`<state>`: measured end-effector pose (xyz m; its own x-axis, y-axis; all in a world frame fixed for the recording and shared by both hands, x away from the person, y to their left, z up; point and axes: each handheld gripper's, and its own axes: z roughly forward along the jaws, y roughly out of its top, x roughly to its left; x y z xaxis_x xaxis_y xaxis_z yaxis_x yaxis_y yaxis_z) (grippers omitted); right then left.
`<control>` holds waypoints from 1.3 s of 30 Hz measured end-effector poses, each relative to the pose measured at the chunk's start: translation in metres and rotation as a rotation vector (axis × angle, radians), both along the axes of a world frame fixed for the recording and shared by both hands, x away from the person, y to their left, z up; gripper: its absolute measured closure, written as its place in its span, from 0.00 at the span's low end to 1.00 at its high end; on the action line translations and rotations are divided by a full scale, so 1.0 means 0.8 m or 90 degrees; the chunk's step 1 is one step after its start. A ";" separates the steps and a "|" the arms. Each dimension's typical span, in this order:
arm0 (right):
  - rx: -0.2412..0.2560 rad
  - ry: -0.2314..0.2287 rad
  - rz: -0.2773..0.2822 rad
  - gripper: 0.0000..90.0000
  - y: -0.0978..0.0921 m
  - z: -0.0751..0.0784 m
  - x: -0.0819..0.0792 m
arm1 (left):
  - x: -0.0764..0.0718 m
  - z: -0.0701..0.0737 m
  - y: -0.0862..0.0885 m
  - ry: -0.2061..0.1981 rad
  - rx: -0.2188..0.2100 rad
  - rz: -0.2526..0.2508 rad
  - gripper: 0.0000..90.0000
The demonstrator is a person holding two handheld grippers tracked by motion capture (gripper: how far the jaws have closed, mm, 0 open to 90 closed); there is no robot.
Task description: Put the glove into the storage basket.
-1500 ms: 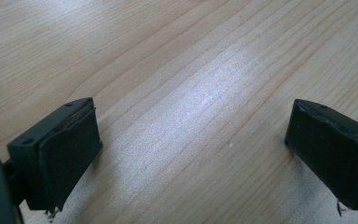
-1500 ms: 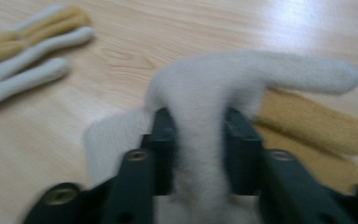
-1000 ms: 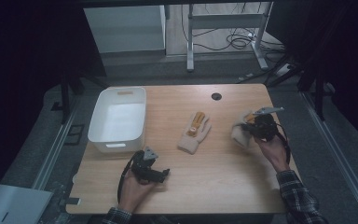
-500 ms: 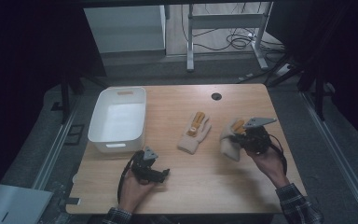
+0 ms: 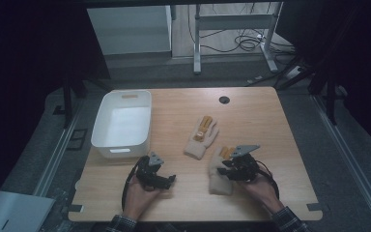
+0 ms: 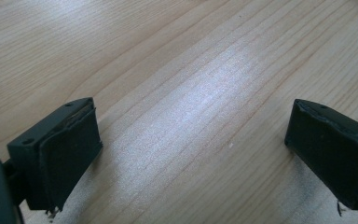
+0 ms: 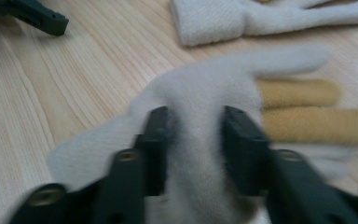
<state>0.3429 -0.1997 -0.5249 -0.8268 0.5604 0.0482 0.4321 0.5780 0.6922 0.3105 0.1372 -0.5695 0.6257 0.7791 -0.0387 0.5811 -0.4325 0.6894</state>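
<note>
A white bin (image 5: 121, 124) sits on the wooden worktop (image 5: 251, 111) up and to the left of the left tool (image 5: 155, 176), close beyond it and not touching it. The left tool rests low over the near part of the worktop in the person's left hand (image 5: 137, 195). In the left gripper view its two black jaws stand wide apart, with bare wood grain between them and nothing held.

To the right of that tool and farther out, a cream glove with tan fingers, the far glove (image 5: 202, 137), lies flat on the worktop, between the two tools and beyond both.

Just right of it, a second glove of the same kind, the near glove (image 5: 221, 175), lies under the right tool (image 5: 238, 166), which the person's right hand (image 5: 261, 188) holds. In the right gripper view the jaws are pinched on a raised fold of this glove's cream fabric (image 7: 200, 140); its tan fingers (image 7: 307, 112) stretch off to the tool's right, and the far glove (image 7: 242, 18) lies ahead. The picture is blurred there.
</note>
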 end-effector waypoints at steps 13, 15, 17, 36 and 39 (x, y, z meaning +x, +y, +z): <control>0.028 -0.031 -0.053 0.46 -0.025 0.026 0.037 | 0.000 0.000 0.000 0.000 0.000 0.000 0.03; 0.028 -0.029 -0.059 0.46 -0.018 0.024 0.049 | 0.000 0.000 0.000 0.000 0.000 0.000 0.03; 0.028 -0.029 -0.059 0.46 -0.014 0.023 0.053 | 0.000 0.000 0.000 0.000 0.000 0.000 0.03; 0.019 -0.031 -0.048 0.42 0.086 0.007 0.136 | 0.000 0.000 0.000 0.000 0.000 0.000 0.03; -0.014 -0.039 -0.044 0.41 0.103 -0.003 0.150 | 0.000 0.000 0.000 0.001 0.003 -0.002 0.03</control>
